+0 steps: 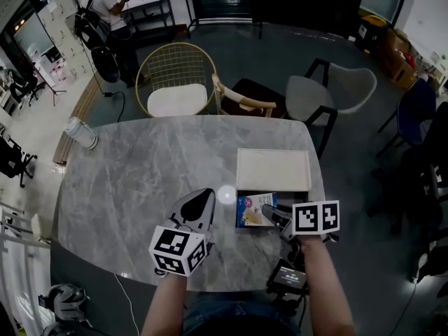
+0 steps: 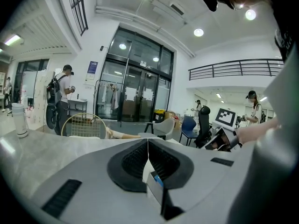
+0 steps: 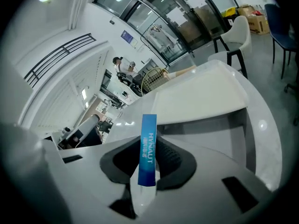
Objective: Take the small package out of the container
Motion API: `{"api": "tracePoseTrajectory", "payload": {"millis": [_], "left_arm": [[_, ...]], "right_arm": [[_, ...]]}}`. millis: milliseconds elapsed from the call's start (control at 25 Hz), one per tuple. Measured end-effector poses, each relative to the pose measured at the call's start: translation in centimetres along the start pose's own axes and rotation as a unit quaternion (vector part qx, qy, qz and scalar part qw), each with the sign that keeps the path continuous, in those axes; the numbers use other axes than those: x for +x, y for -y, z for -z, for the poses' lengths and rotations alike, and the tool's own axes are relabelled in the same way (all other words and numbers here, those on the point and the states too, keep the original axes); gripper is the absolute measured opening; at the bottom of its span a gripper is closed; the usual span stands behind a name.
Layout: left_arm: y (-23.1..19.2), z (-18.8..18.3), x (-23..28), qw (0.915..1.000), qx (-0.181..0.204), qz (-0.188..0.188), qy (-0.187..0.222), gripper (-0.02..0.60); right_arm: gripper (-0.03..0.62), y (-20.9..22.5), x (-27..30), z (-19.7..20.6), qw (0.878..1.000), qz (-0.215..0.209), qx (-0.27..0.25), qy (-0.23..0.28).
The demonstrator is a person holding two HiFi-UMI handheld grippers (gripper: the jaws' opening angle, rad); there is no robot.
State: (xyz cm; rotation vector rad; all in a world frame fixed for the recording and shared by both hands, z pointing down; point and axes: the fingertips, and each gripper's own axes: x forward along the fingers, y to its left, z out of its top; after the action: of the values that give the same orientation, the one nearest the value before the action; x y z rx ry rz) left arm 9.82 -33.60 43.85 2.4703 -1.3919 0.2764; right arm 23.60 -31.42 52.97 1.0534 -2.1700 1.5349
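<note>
The right gripper's (image 1: 271, 217) fingers are nearly closed, pinching one end of the small package (image 1: 255, 211), probably so it lifts clear of the open container (image 1: 273, 170) on the surface (image 1: 126, 173). The package hangs over the container's near corner, edge-up. Its long axis runs out along the fingers toward the left gripper (image 1: 201, 203), whose fingers are pressed together.

White capitals reading HYNAUT run along the blue edge of the small package (image 3: 148, 148); the smaller characters beside them are too fine to read. A blue sign (image 2: 92, 68) by the glass doors carries lettering that is illegible.
</note>
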Motion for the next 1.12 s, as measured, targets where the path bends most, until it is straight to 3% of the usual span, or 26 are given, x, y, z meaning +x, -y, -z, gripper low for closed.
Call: {"api": "tracePoseTrajectory", "payload": {"millis": [320,640,840,1000,1120], "left_arm": [[-0.6,-5.4,-2.5,0.9975,0.006,-0.005,0.07,0.012],[-0.2,-9.6,-5.1,0.9917,0.037,-0.001,0.123,0.012],[0.2,-10.8,-6.1,0.9881,0.047,-0.001,0.146,0.012],[1.0,-11.3,-6.2,0.986,0.055,0.005,0.157,0.012],[1.8,-11.5,-6.0,0.9845,0.063,0.009,0.164,0.012]], "right_arm": [[0.094,-6.2,-3.8,-2.8,0.996,-0.026,-0.055,0.069],[0.094,-11.4,-7.6,-5.1,0.979,-0.066,-0.093,0.169],[0.094,-13.7,-9.6,-5.6,0.958,-0.092,-0.14,0.232],[0.094,-15.0,-11.5,-6.2,0.934,-0.119,-0.18,0.286],[0.094,-15.0,-13.2,-6.4,0.912,-0.1,-0.228,0.327]]}}
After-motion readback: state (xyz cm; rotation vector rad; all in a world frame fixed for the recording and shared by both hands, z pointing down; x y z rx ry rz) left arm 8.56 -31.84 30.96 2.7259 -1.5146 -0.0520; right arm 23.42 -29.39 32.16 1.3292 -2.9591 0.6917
